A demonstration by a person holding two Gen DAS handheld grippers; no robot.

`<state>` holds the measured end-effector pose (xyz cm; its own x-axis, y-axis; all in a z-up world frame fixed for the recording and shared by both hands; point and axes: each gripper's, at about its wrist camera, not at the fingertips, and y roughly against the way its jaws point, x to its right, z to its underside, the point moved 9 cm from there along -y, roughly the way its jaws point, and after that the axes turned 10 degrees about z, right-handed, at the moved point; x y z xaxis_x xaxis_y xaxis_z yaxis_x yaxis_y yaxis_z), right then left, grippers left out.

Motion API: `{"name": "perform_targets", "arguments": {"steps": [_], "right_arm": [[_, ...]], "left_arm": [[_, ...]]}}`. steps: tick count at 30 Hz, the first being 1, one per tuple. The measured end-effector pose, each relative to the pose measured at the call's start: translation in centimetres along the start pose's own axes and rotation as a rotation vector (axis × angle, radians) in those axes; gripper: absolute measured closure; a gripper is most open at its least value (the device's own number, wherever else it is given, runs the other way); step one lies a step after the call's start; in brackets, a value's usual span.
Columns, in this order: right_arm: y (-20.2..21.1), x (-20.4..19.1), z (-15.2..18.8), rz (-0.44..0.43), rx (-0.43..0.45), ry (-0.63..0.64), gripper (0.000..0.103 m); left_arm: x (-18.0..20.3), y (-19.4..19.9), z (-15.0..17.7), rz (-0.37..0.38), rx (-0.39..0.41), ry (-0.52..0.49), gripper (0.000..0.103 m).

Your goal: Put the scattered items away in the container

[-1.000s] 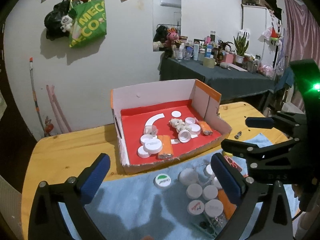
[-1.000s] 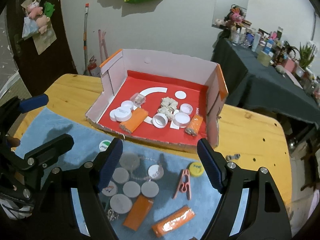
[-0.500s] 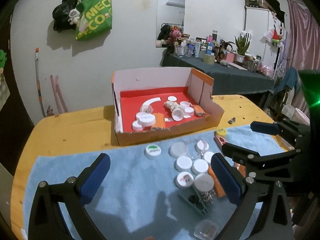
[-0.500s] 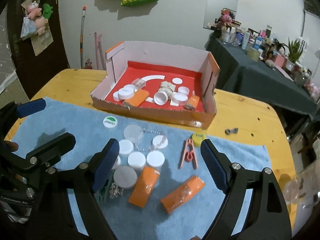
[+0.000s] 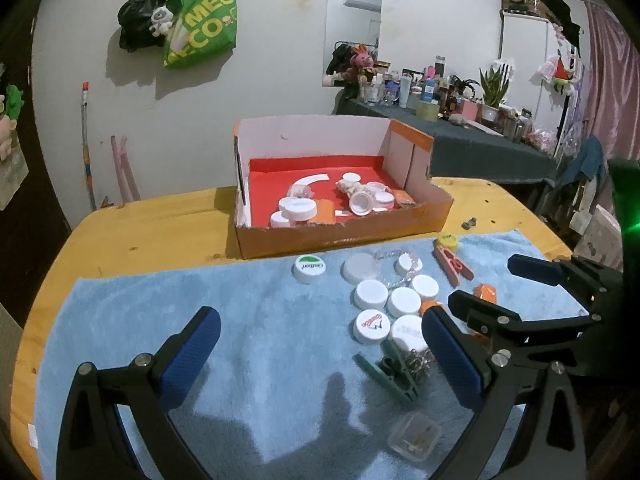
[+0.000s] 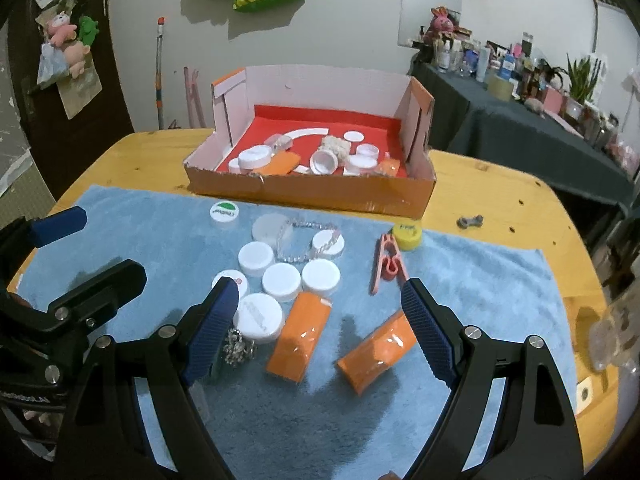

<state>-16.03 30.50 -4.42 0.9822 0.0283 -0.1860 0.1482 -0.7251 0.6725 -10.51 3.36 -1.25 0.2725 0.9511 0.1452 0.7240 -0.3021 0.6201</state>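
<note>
Both the left gripper (image 5: pixel 320 354) and right gripper (image 6: pixel 320 320) hang spread wide and empty above the towel (image 6: pixel 460 280), where caps (image 6: pixel 280 279), orange packets (image 6: pixel 299 334) and a peg (image 6: pixel 386 263) lie scattered just before the box (image 6: pixel 320 194).

We're in someone's home here, a lived-in bedroom or living room. Far right, a dark-draped side table (image 5: pixel 472 144) is crowded with cosmetic bottles and a potted plant (image 5: pixel 494 84), while a green shopping bag (image 5: pixel 204 28) and soft toys hang on the far wall. A pink curtain (image 5: pixel 612 80) drapes the right edge.
</note>
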Motion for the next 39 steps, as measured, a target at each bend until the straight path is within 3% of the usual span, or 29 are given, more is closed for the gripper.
{"name": "perform_targets", "arguments": {"steps": [6,13,39], "right_arm": [[-0.8,0.0,1.1,-0.032,-0.021,-0.054,0.019],[-1.6,0.2,2.2,0.021,-0.024,-0.035,0.019],[-3.8,-0.1,3.6,0.044,-0.054,-0.022,0.019]], "left_arm": [[-0.4,-0.9,1.3,-0.008,-0.018,0.027,0.0],[-0.5,-2.0,2.5,-0.018,-0.04,0.035,0.0],[-1.6,-3.8,3.7,-0.05,-0.072,0.049,0.0]]}}
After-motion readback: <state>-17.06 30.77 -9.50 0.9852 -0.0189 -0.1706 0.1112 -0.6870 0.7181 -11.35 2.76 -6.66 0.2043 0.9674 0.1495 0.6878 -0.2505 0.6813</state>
